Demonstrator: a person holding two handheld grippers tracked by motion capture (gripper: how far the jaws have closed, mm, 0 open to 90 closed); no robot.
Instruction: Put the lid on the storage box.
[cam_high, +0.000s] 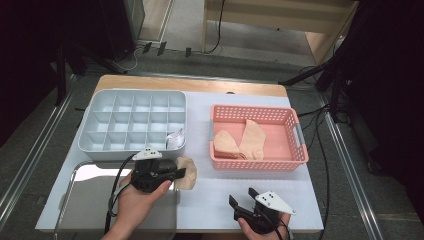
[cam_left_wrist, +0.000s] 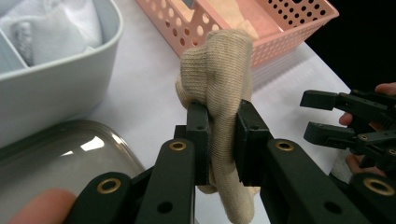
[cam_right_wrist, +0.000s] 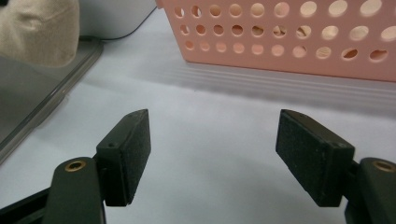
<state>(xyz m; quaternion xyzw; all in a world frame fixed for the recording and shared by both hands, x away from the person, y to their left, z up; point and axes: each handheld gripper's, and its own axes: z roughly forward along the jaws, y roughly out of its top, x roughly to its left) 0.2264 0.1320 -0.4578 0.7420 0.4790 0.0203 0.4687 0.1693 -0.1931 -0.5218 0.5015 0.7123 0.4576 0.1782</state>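
My left gripper (cam_high: 179, 173) (cam_left_wrist: 219, 137) is shut on a beige sock (cam_high: 188, 172) (cam_left_wrist: 218, 84), which hangs bunched between its jaws just above the table, beside the steel tray's right edge. The same beige sock (cam_right_wrist: 39, 28) shows at the upper left of the right gripper view. My right gripper (cam_high: 241, 196) (cam_right_wrist: 212, 151) is held open near the table's front edge, with nothing between its fingers; the right gripper (cam_left_wrist: 322, 116) also appears at the right of the left gripper view. The pink basket (cam_high: 295, 157) (cam_left_wrist: 299, 28) (cam_right_wrist: 280, 42) holds more beige socks (cam_high: 239, 142).
A grey divided organiser box (cam_high: 95, 150) (cam_left_wrist: 56, 88) stands at the back left, with a white rolled sock (cam_high: 175, 139) (cam_left_wrist: 46, 28) in its near right compartment. A shiny steel tray (cam_high: 75, 205) (cam_left_wrist: 56, 154) lies front left. White matting (cam_high: 210, 200) covers the table.
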